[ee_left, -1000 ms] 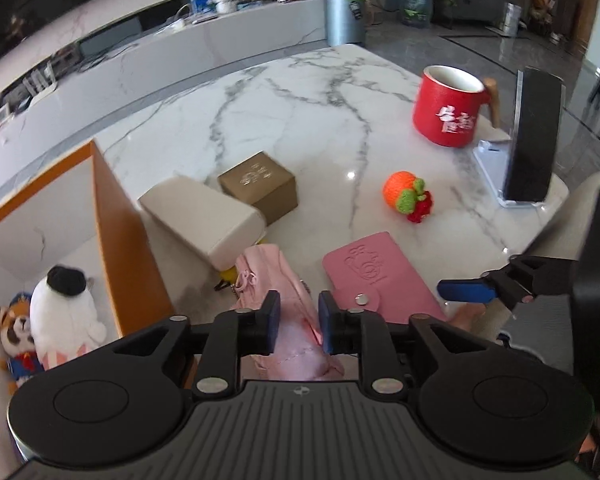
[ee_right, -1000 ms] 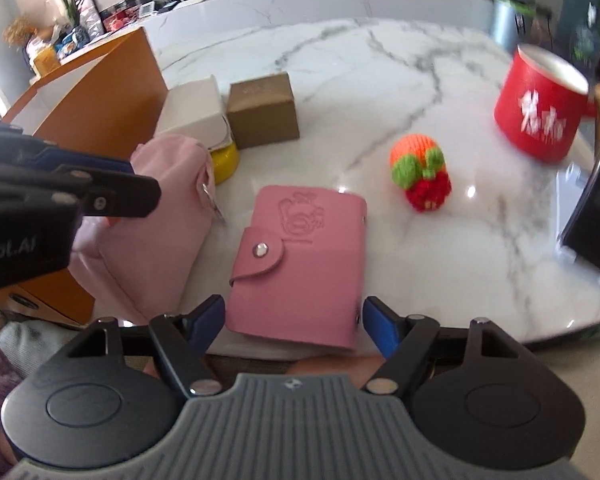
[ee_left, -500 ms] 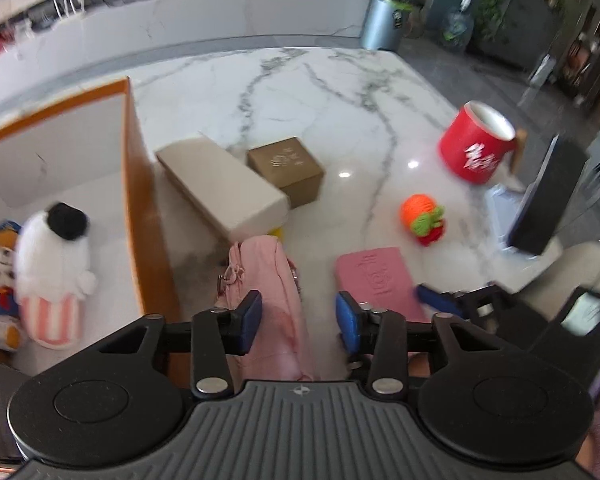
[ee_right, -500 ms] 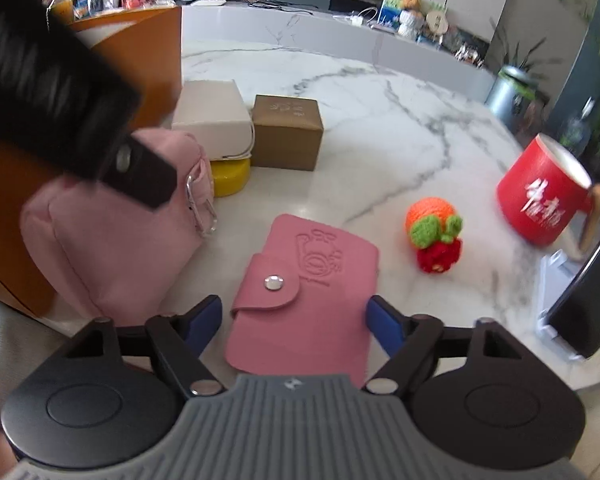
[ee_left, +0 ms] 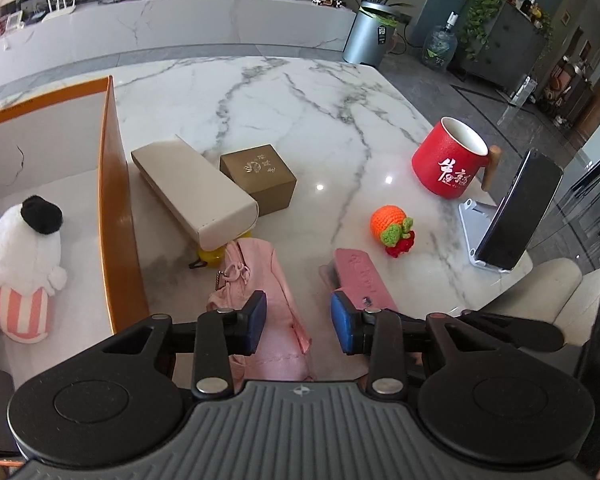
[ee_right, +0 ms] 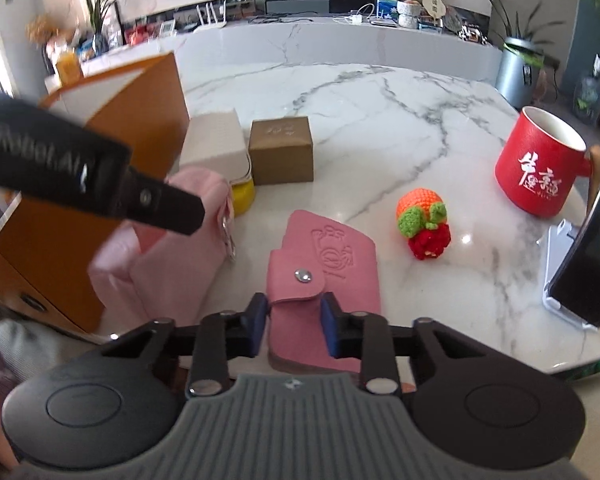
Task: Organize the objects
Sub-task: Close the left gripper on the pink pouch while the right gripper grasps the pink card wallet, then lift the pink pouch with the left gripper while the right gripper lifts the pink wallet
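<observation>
Left wrist view: left gripper (ee_left: 299, 322) hanging open above the near edge of the tabletop (ee_left: 292, 112), fingers (ee_left: 256, 322) parted and holding nothing, pink pouch (ee_left: 260, 276) lying below between them, pink wallet (ee_left: 362, 276) just right of it, orange box (ee_left: 116, 216) to the left holding a plush toy (ee_left: 24, 264). Right wrist view: right gripper (ee_right: 293, 328) closed onto the near end of the pink wallet (ee_right: 324, 264), wallet resting on the tabletop beside a crocheted fruit (ee_right: 422, 216), red mug (ee_right: 540, 168) further right
</observation>
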Demonstrator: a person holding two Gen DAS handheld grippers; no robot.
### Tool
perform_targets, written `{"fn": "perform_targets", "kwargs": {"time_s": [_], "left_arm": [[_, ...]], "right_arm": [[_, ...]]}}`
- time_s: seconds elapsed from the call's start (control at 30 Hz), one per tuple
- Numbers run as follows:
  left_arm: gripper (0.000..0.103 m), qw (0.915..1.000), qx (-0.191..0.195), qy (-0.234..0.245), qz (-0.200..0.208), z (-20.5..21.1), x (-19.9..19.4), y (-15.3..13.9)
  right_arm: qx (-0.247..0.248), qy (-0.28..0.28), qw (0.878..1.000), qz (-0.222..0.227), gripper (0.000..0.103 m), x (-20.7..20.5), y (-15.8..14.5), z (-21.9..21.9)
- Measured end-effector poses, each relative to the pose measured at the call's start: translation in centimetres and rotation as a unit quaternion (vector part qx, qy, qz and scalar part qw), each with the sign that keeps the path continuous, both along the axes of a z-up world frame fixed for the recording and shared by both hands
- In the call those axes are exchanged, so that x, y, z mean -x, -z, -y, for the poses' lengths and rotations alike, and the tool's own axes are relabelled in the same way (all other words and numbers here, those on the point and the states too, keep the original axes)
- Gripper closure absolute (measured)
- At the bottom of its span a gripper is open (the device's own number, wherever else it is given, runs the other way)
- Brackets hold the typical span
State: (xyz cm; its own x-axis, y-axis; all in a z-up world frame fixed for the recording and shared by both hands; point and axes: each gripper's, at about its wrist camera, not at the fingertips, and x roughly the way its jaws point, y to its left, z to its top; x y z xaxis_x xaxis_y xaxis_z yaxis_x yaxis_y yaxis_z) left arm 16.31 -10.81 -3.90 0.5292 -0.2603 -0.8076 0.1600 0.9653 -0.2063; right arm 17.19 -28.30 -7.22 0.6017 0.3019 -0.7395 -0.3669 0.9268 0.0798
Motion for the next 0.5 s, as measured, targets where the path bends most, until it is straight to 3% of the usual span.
{"fn": "perform_targets", "kwargs": {"time_s": [0.2, 0.37, 0.5], "left_arm": [[0.045, 0.9988, -0.043, -0.003, 0.022, 0.6, 0.8, 0.0], [0.047, 0.9993, -0.033, -0.005, 0.016, 0.2, 0.6, 0.4], [0.055, 0.9999, 0.0, 0.009, 0.008, 0.1, 0.6, 0.1]], "right_arm": [[-0.061, 0.034, 0.997, -0.027, 0.082, -0.6, -0.6, 2.0], [-0.129, 0.058, 0.988, -0.057, 0.083, -1.2, -0.6, 3.8], [-0.213, 0.066, 0.97, -0.098, 0.086, -1.8, -0.5, 5.4]]}}
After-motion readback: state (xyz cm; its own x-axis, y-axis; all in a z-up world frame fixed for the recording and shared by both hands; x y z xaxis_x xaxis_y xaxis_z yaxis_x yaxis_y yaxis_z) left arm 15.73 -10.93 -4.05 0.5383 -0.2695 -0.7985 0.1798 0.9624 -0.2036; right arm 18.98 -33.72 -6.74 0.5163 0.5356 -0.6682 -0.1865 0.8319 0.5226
